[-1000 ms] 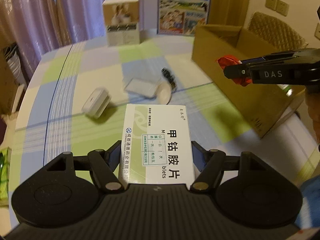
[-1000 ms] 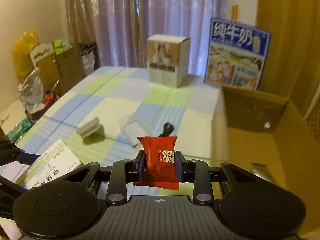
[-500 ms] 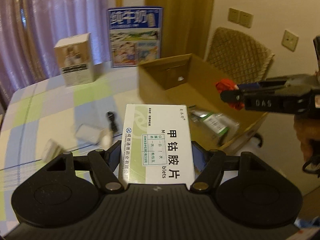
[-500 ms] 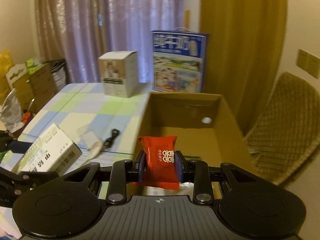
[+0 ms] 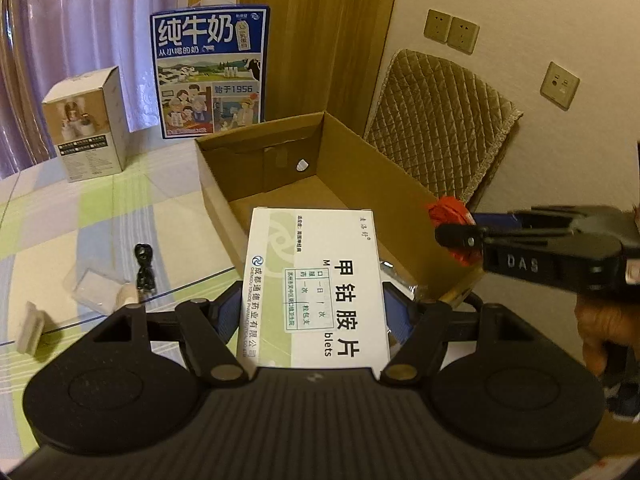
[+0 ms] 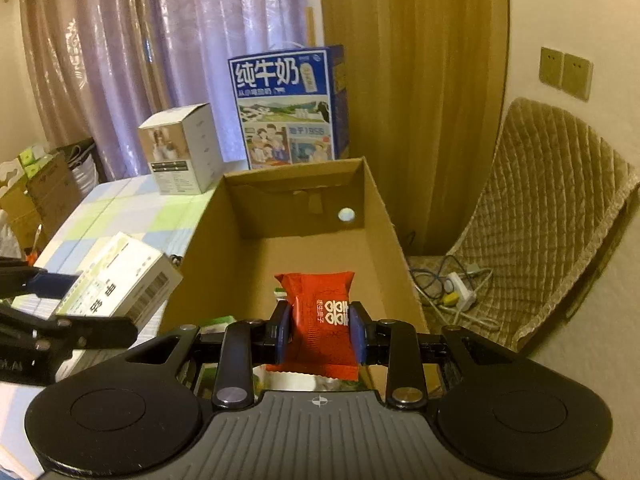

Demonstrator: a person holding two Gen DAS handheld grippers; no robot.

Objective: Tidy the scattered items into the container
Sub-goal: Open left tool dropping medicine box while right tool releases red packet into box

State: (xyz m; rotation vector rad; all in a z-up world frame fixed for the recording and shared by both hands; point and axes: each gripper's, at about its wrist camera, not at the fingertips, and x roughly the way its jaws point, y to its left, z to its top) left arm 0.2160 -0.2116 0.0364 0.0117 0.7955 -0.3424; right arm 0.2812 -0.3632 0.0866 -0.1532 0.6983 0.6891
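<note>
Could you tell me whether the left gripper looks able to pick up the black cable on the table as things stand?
Probably not: the left gripper is shut on the medicine box. The black cable lies unobstructed.

Red candy packet [image 6: 320,312]; white-green medicine box [image 5: 316,288]; brown cardboard box [image 5: 360,168]; green-blue checked tablecloth [image 5: 100,216]; blue milk carton [image 5: 210,76].

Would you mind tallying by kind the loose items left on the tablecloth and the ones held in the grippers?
Held medicine box: 1
Held red snack packet: 1
Black cable on the cloth: 1
Clear plastic packet on the cloth: 1
Small white case on the cloth: 1
Total: 5
</note>
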